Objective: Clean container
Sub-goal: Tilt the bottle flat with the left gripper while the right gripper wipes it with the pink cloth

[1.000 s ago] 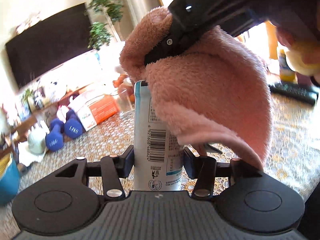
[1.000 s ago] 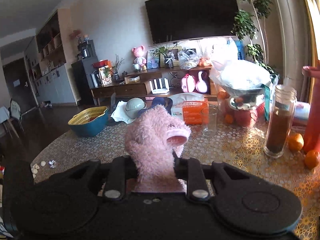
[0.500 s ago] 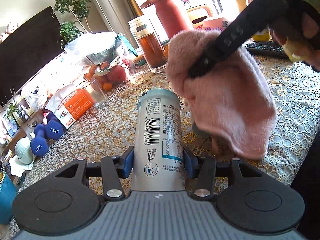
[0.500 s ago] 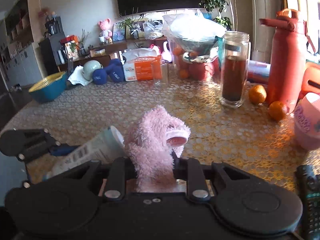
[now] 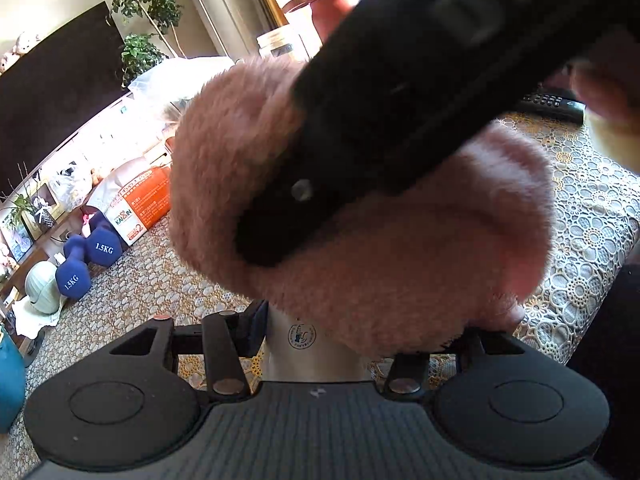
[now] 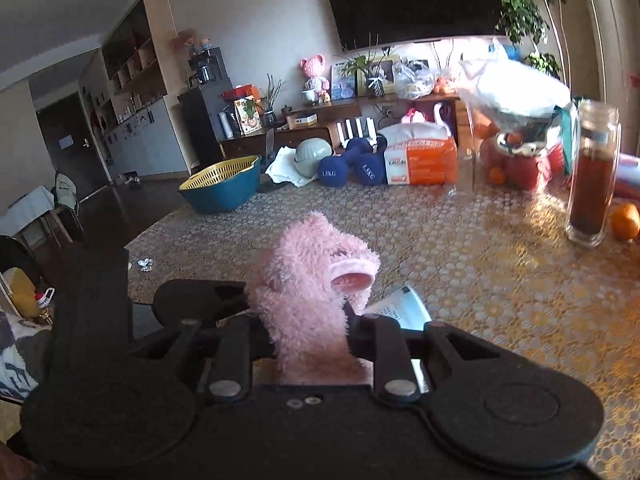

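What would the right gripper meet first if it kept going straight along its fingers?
Probably the table: the right gripper, shut on the pink cloth, points out over bare tablecloth. The can lies just right of that line; depth is unclear.

A gold lace-patterned tablecloth [image 6: 500, 280] covers the table. Along its far edge lie two dark blue dumbbells [image 6: 352, 168] marked 1.5KG, touching an orange and white carton [image 6: 420, 158] just to their right. A pale green round lidded pot [image 6: 312, 156] sits on a white cloth to their left, and a teal basin with a yellow strainer inside [image 6: 220, 182] stands towards the far left corner. Near the right edge, a tall glass jar of dark brown liquid [image 6: 594, 176] stands upright, an orange fruit [image 6: 625, 222] just beside it. A black television [image 6: 416, 0] hangs on the wall behind.
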`<act>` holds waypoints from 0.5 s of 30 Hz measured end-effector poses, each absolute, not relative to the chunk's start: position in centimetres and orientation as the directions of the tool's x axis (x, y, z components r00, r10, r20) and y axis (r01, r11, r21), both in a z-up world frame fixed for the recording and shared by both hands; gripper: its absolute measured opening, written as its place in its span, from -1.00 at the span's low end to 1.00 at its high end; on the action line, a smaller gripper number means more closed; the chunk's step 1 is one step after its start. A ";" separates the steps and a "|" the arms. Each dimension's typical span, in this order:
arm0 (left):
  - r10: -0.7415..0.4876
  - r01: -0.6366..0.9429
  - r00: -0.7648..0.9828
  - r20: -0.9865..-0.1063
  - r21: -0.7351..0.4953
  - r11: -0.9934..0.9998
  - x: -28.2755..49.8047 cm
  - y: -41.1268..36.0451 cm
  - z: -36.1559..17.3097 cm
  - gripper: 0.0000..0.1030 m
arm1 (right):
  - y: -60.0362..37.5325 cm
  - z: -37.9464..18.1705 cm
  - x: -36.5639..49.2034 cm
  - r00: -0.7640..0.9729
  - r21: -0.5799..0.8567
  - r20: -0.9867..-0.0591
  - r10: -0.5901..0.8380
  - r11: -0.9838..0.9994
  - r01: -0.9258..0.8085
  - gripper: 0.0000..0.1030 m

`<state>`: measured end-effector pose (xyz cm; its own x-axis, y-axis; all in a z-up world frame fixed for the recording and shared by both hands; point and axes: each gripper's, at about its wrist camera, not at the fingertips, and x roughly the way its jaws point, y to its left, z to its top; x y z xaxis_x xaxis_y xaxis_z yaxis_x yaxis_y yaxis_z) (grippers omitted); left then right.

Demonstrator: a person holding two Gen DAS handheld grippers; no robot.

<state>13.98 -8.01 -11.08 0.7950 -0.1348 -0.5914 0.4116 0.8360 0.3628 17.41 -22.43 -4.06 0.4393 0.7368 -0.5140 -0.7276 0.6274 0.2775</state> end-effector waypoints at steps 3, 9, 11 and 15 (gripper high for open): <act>-0.133 0.405 0.794 -0.593 0.354 0.843 14.1 -8.0 -11.5 -0.04 | -22.0 -5.3 18.7 0.418 0.311 -0.535 0.734 0.631 -0.711 -0.57; -0.149 0.408 0.797 -0.585 0.340 0.848 14.1 -7.5 -11.6 -0.05 | -22.3 -6.3 20.2 0.481 0.235 -0.558 0.676 0.685 -0.689 -0.57; -0.149 0.404 0.802 -0.578 0.342 0.848 14.1 -7.4 -11.7 -0.04 | -22.6 -6.3 20.7 0.520 0.200 -0.560 0.645 0.714 -0.671 -0.56; -0.140 0.388 0.812 -0.567 0.345 0.855 13.0 -7.6 -11.5 -0.01 | -23.3 -6.9 21.5 0.551 0.198 -0.556 0.622 0.743 -0.639 -0.55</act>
